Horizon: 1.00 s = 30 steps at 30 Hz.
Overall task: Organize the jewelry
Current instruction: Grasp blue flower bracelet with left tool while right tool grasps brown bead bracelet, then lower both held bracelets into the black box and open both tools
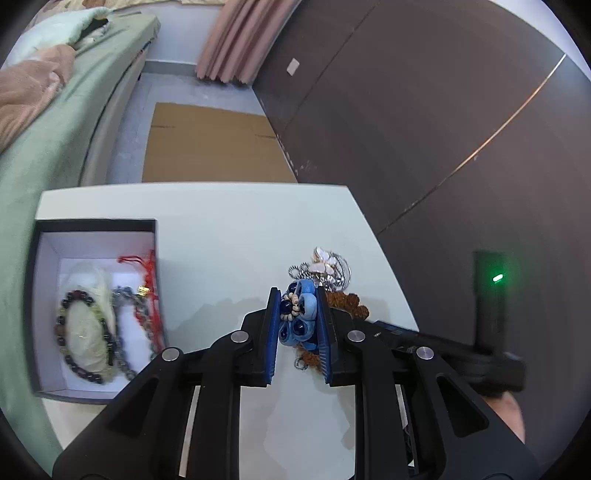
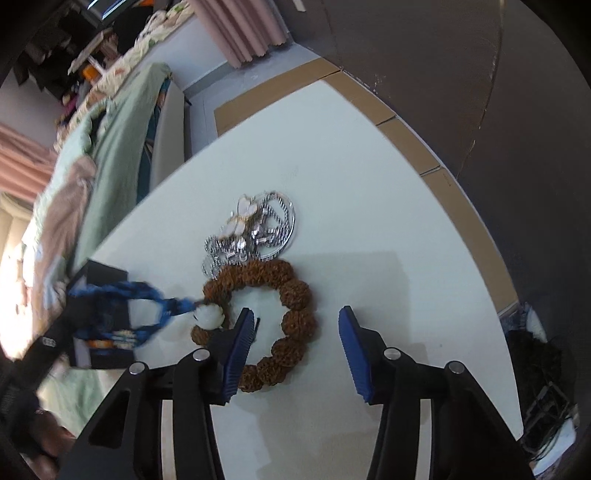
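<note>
- Left wrist view: the left gripper (image 1: 298, 319) is clamped on a blue bracelet (image 1: 300, 314), right beside the brown seed bracelet (image 1: 351, 302) and the silver chains (image 1: 325, 267).
- Risk: part of the blue bracelet hangs below the pads, so on a lift it could snag its neighbours and drag them, or slip out short of the box (image 1: 94, 225).
- The box, well apart to the left, already holds beaded bracelets (image 1: 79, 332) and a red cord (image 1: 147, 291).
- Right wrist view: the right gripper (image 2: 295, 345) is spread wide and holds nothing, hovering over the brown seed bracelet (image 2: 291, 295); its left pad could nudge it.
- The silver chains (image 2: 255, 229) lie touching it.
- The white table (image 2: 369, 184) stands beside a green-covered bed (image 2: 118, 147), pink curtains (image 2: 240, 29) and a dark wardrobe (image 2: 480, 92).
</note>
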{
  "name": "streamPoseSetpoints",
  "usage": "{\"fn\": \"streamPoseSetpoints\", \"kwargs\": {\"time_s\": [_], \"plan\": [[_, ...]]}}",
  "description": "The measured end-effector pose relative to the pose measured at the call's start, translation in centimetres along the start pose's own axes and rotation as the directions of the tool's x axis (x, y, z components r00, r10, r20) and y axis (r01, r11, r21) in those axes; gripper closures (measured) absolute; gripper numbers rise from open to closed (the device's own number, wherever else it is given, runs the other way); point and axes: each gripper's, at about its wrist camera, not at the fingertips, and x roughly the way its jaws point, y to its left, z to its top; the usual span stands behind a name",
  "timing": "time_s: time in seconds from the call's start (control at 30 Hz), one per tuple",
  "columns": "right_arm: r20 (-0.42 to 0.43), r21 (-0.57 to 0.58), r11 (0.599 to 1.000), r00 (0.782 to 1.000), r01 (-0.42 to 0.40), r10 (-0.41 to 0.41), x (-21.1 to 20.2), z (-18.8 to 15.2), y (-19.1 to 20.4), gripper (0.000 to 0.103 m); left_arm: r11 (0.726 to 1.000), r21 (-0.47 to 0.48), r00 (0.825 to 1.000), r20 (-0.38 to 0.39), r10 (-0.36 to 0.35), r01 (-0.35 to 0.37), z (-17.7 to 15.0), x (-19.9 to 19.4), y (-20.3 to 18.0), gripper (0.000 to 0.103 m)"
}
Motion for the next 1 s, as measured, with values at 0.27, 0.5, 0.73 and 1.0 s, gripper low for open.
{"fn": "streamPoseSetpoints", "kwargs": {"time_s": [0.27,0.5,0.73,1.0], "plan": [[0.066,-0.135,0.973,0.982,0.185,-0.177,0.3,-1.0,2.6,0.080,1.000,-0.023,0.999,0.048,0.005,-0.004,0.0,-2.9,1.4,0.084],[0.093,-0.115,0.988,0.992,0.099,-0.089,-1.5,-1.0,2.0,0.084,0.999,-0.043,0.996,0.088,0.025,-0.021,-0.4,-5.6,2.9,0.084],[0.185,-0.089,0.994,0.980,-0.059,0.075,-5.2,-1.5,1.6,0.084,0.997,-0.070,0.990,0.136,0.022,-0.013,-0.5,-8.3,4.3,0.084],[0.260,-0.107,0.983,0.950,-0.151,0.174,-8.5,-2.8,3.1,0.084,0.993,-0.119,0.979,0.197,0.049,-0.026,-0.2,-10.5,6.6,0.084]]}}
